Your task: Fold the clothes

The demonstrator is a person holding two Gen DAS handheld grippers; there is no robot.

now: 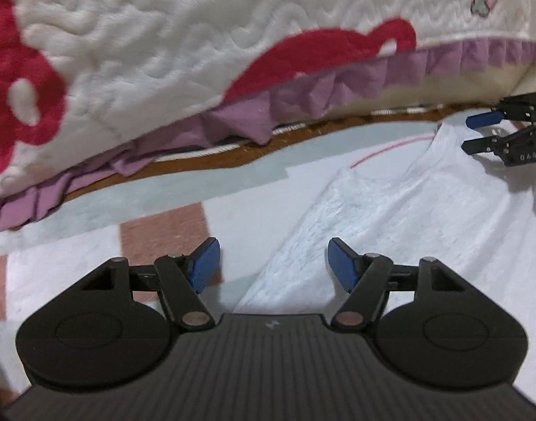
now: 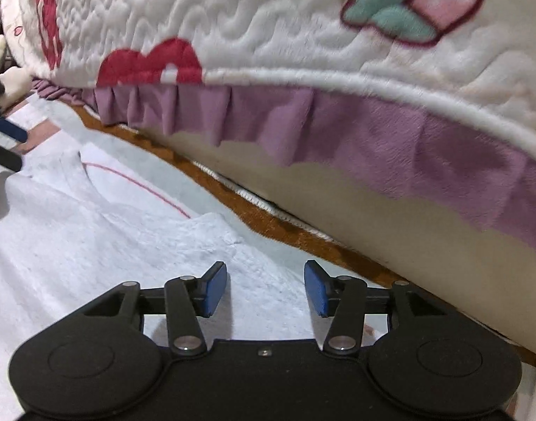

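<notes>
Both the left tool (image 1: 273,263) and right tool (image 2: 266,287) hover low, fingers apart, over the white garment (image 1: 390,217).

Your left gripper (image 1: 273,266) hovers over the near edge of the garment (image 1: 408,217), which lies flat on the mat (image 1: 92,245) on the floor. Your right gripper (image 2: 266,289) sits over the same garment, further to the right. Behind both, the bed (image 2: 373,217) runs across, its quilt (image 1: 162,35) hanging over the side, frill (image 2: 338,129) along its lower edge.
</notes>
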